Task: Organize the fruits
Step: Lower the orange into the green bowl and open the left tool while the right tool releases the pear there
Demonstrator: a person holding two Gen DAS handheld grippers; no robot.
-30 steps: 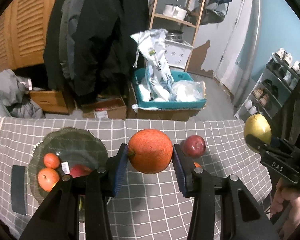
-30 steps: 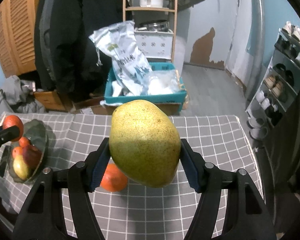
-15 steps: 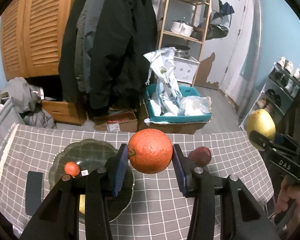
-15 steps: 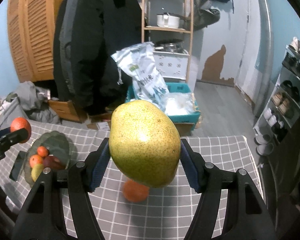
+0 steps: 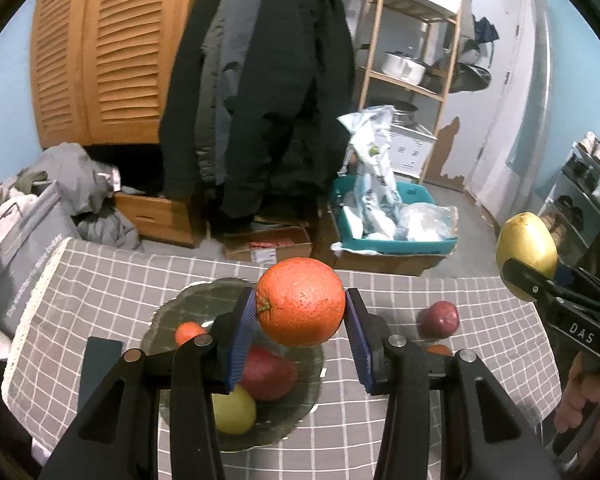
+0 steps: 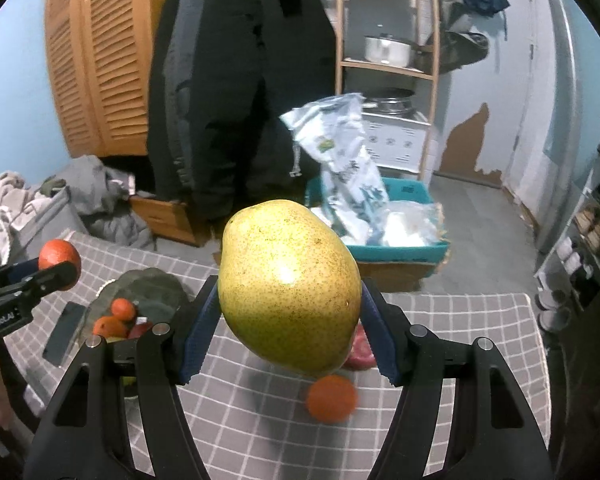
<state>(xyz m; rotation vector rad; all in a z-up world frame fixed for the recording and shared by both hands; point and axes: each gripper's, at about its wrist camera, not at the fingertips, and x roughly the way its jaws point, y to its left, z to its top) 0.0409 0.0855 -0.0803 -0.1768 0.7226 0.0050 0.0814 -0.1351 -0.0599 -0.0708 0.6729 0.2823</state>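
At lower left of the left wrist view, a flat dark rectangular object (image 5: 100, 364) lies on the grey checked cloth surface (image 5: 100, 292). Just right of it sits the scalloped grey glass plate (image 5: 204, 296), holding a small orange mandarin (image 5: 188, 332), a red apple (image 5: 270, 372) and a yellow-green pear (image 5: 234, 412). At centre, the left tongs (image 5: 300, 320) are clamped on a large round orange (image 5: 300, 302), held in the air above the plate's right part. Further right, a dark red plum (image 5: 440, 318) rests on the cloth. At the right edge, the right tongs (image 6: 290, 316) are clamped on a big speckled yellow-green pear (image 6: 290, 286), raised above a loose small orange fruit (image 6: 332, 398) on the cloth.
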